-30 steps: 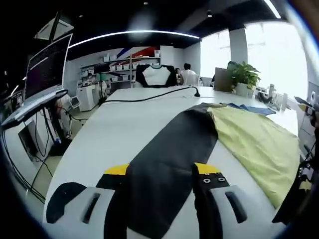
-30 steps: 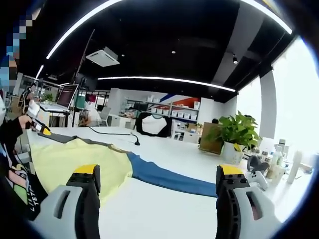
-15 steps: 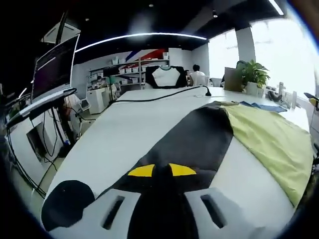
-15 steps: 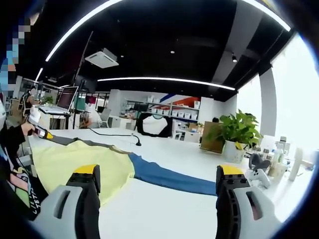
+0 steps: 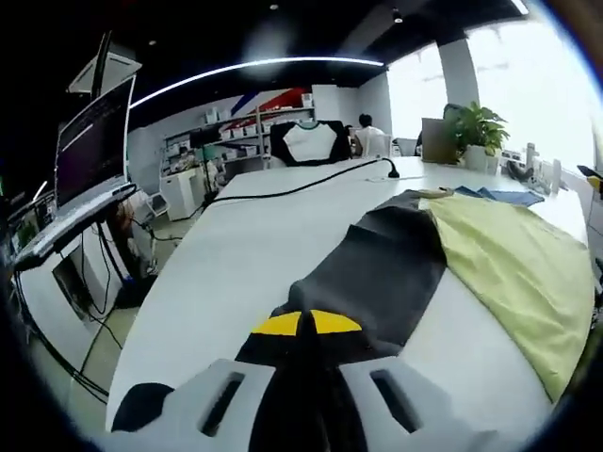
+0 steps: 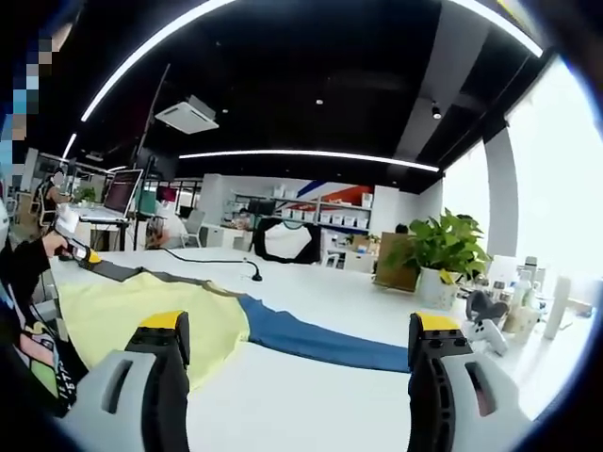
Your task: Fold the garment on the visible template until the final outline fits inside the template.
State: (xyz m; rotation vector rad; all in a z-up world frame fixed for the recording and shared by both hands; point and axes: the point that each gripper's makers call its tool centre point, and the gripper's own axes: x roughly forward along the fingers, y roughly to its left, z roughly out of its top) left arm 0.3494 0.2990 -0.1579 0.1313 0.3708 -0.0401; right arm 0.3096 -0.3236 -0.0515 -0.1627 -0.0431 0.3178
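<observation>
The garment lies spread on the white table (image 5: 226,264). It has a black sleeve (image 5: 377,268), a pale yellow body (image 5: 509,273) and a blue sleeve (image 5: 513,196) at the far end. My left gripper (image 5: 306,323) is shut on the near end of the black sleeve, its yellow tips touching. In the right gripper view, the yellow body (image 6: 132,306) and blue sleeve (image 6: 320,339) stretch across the table beyond my right gripper (image 6: 300,325), which is open with nothing between its jaws. A hand holds the left gripper (image 6: 80,251) at the far left, on the black sleeve (image 6: 122,270).
A black cable (image 5: 292,185) with a small mic stand (image 5: 393,171) runs across the far table. A potted plant (image 5: 476,127) and laptop (image 5: 435,141) stand at the back. A game controller (image 6: 485,330) and bottles (image 6: 528,282) sit at the right. A monitor (image 5: 89,141) hangs past the table's left edge.
The left gripper's jaws, open around the black sleeve a second ago, have closed on it. The right gripper stays open and nearly still.
</observation>
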